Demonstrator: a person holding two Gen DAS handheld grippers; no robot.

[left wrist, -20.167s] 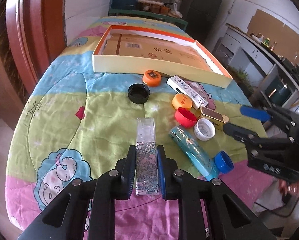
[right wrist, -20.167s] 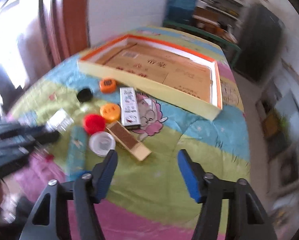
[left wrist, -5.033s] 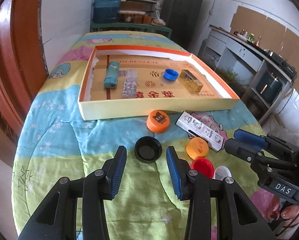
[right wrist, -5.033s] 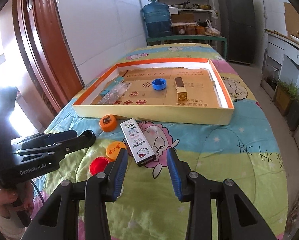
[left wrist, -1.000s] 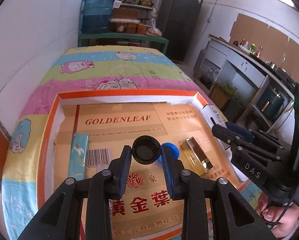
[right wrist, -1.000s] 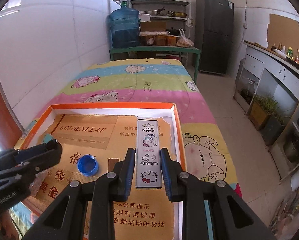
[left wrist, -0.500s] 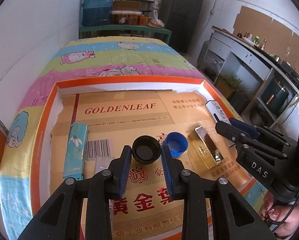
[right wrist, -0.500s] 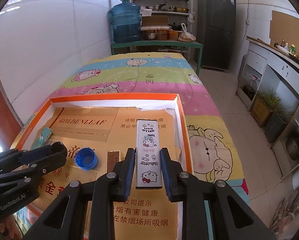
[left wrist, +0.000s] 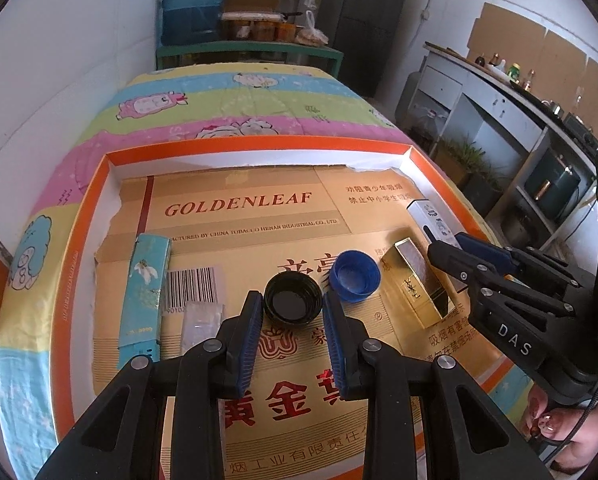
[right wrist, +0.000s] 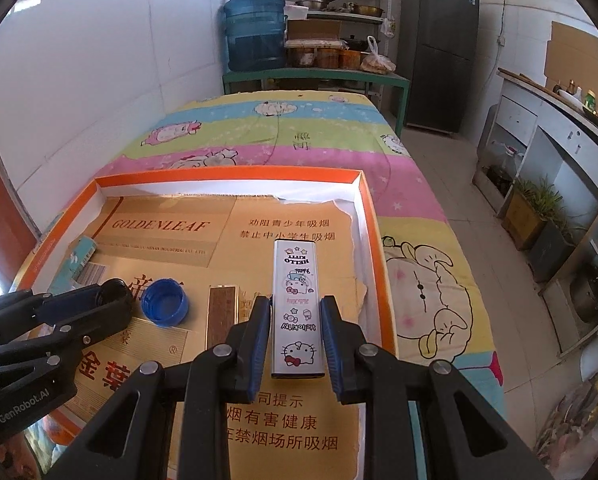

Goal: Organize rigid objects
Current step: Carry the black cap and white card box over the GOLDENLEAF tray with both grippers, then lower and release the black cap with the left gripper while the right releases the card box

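Note:
My left gripper (left wrist: 293,306) is shut on a black bottle cap (left wrist: 293,299), held low over the cardboard floor of the orange-rimmed box (left wrist: 259,143). Just right of it lie a blue cap (left wrist: 355,276) and a gold rectangular case (left wrist: 419,280). A teal box (left wrist: 144,292) and a clear floral case (left wrist: 201,326) lie at the left. My right gripper (right wrist: 295,316) is shut on a white Hello Kitty tin (right wrist: 297,300), held over the box's right side near its wall (right wrist: 373,240). The left gripper (right wrist: 99,300) shows at the left of the right wrist view.
The box sits on a cartoon-print bedspread (right wrist: 299,128). Beyond the bed stand a green shelf (right wrist: 315,80) with a blue water jug (right wrist: 255,32), and a dark fridge (right wrist: 439,48). A counter (right wrist: 559,128) and potted plants (right wrist: 535,208) line the right side. A person's hand (left wrist: 551,426) grips the right tool.
Both grippers have tipped slightly further down and sunk a little toward the box floor, each keeping its object. Nothing was let go.

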